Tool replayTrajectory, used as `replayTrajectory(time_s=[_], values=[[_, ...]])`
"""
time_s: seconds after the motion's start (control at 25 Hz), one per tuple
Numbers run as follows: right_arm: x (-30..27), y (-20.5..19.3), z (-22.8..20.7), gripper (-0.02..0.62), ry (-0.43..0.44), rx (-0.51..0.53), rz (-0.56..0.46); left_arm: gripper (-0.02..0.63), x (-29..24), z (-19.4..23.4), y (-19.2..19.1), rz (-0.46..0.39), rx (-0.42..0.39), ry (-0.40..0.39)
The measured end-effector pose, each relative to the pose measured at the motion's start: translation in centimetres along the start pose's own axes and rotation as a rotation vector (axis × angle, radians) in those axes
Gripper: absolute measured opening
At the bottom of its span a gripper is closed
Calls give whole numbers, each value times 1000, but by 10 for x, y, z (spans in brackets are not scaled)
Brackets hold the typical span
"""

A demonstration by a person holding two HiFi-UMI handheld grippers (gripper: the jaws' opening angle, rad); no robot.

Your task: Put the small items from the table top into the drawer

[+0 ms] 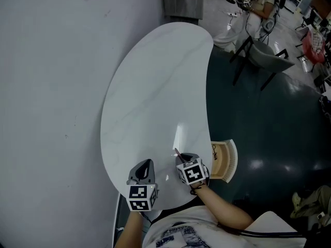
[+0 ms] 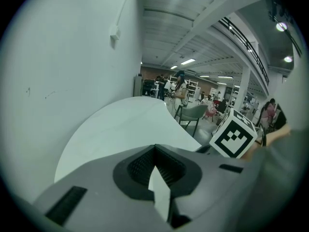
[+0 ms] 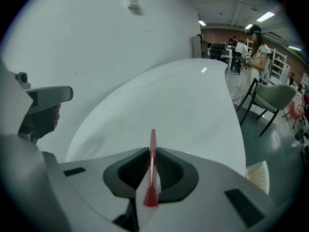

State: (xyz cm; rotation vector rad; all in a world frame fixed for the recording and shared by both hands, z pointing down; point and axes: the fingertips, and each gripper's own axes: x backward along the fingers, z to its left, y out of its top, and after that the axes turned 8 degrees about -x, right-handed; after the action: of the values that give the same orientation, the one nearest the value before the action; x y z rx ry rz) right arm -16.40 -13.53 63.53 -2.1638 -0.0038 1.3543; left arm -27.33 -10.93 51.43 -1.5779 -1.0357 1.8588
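Nearest to me are the two hand-held grippers, both of grey plastic with black ribbed pads, and each one carries one marker cube with black-and-white squares. The left gripper (image 1: 146, 165) has its jaws pressed together, and I see no object between the pads (image 2: 145, 166). At about 2 o'clock from it is the right gripper (image 1: 179, 155), and its jaws pinch one thin pink stick (image 3: 152, 161). The stick is smooth and a little shiny, straight like a pen. It has a red flared end on the camera side, and its narrow tip points out past the jaws. This is the only small item I can count, and it sits in the right gripper over the near end of the table (image 1: 150, 87).

At 3 o'clock from the right gripper there is one drawer (image 1: 231, 161). It stands open at the table edge and is of pale wood with a curved front.

The table top is white, smooth and glossy, with faint grey veins like marble. Its shape is long and rounded, like a bean. At 9 o'clock a plain matte grey wall (image 1: 46, 87) follows it. The floor (image 1: 269, 128) at 3 o'clock is dark and reflecting. Far away at 1 o'clock one grey shell chair (image 1: 266, 56) stands on thin dark legs.
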Motion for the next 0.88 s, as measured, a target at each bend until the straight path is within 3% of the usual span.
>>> replayTrajectory(time_s=[0.88], values=[[155, -44, 102, 60, -48, -44, -306, 20, 152, -37, -22, -146, -97, -72]])
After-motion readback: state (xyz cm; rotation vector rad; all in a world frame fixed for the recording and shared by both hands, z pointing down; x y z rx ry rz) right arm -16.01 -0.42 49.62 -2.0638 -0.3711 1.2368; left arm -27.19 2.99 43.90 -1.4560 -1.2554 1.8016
